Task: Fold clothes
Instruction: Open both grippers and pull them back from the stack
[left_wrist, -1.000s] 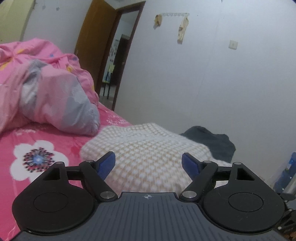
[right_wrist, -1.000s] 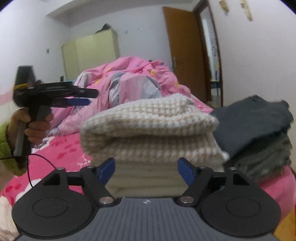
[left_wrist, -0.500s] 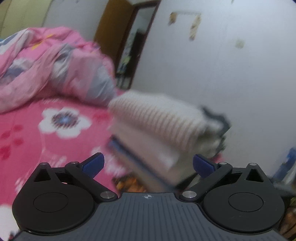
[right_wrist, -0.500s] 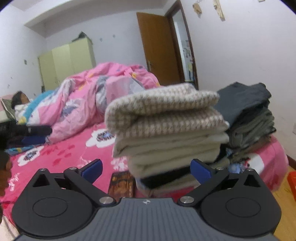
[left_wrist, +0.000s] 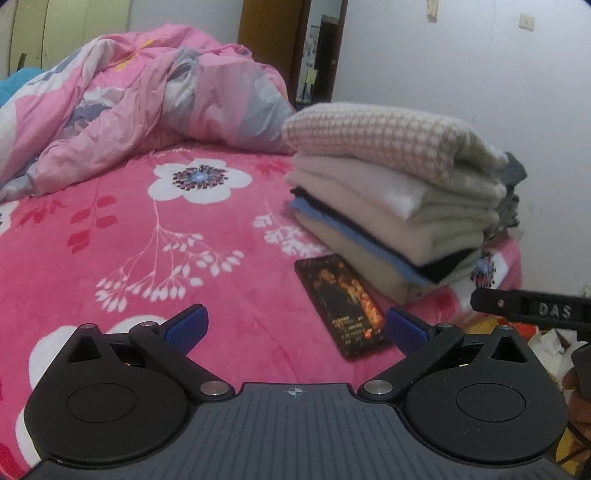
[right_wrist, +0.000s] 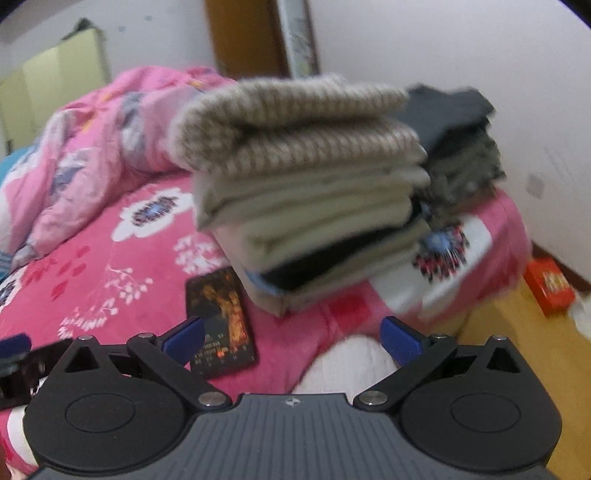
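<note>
Phone (left_wrist: 341, 304), dark, screen lit with orange pattern, flat on pink floral bedsheet (left_wrist: 155, 251) near the bed's front edge. Crumpled pink-and-grey quilt (left_wrist: 147, 99) heaped at the back of the bed. Pale green wardrobe (right_wrist: 55, 81) against the far wall, left. Brown door (left_wrist: 271, 40), beside a dark doorway. White wall (left_wrist: 461, 74) to the right, with a switch plate (left_wrist: 526, 22). Red box (right_wrist: 548, 286) on the wooden floor (right_wrist: 517, 350), right of the bed.
</note>
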